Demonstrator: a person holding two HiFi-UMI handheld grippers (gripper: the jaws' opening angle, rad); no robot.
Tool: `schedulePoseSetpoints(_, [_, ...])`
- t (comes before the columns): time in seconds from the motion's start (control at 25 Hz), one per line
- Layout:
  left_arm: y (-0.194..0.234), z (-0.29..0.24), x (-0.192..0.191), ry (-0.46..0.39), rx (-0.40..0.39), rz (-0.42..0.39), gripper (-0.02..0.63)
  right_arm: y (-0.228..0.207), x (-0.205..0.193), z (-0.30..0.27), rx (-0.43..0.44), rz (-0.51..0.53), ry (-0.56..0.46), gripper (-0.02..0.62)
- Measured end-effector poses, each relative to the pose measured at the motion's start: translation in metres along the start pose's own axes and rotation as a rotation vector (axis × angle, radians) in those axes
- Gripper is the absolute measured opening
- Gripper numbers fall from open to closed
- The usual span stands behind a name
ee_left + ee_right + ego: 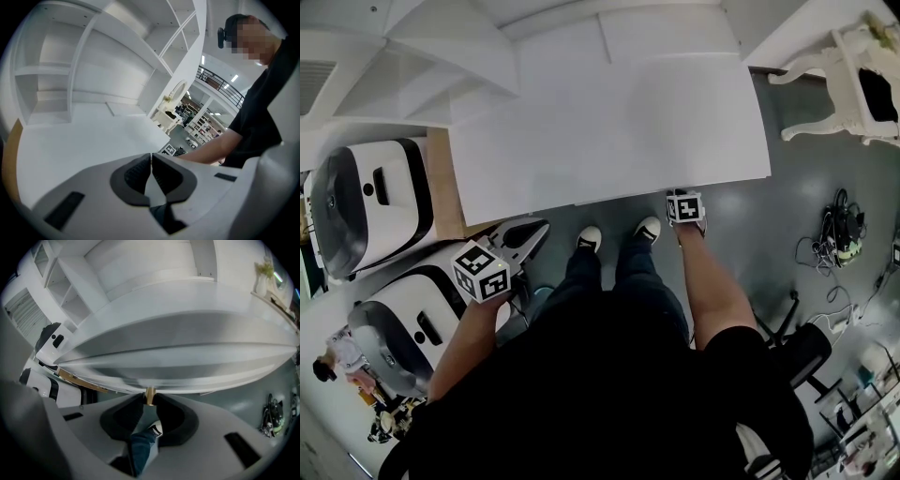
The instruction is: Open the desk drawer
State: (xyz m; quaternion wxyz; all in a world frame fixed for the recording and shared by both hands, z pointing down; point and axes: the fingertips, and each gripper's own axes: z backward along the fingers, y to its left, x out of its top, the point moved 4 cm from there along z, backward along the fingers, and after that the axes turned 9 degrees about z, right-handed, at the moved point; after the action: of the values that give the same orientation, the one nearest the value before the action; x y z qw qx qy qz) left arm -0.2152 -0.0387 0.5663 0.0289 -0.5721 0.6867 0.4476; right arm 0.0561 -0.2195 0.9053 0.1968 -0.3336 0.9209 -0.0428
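The white desk (609, 122) lies straight ahead of me in the head view. Its drawer front (187, 336) runs as a grey band under the top in the right gripper view. A small brass drawer knob (149, 395) hangs at the drawer's lower edge. My right gripper (149, 397) points steeply down at the desk's front edge (682, 199), and both dark pads touch the knob's sides. My left gripper (541, 228) hovers off the desk's front left corner. Its jaws meet at the tips (151, 159) with nothing between them.
Two white-and-black machines (366, 202) (403, 328) stand left of the desk. White shelves (422, 56) rise behind the desk. A white ornate chair (853, 80) stands at the far right, with cables (842, 234) on the grey floor. My shoes (619, 234) sit at the desk's front edge.
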Motion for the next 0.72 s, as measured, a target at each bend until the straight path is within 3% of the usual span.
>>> schedulePoseSetpoints(0.72, [0.0,-0.001,-0.016,0.009,-0.021,0.008,0.017,0.001,0.004,-0.004,-0.005,-0.023,0.084,0.086])
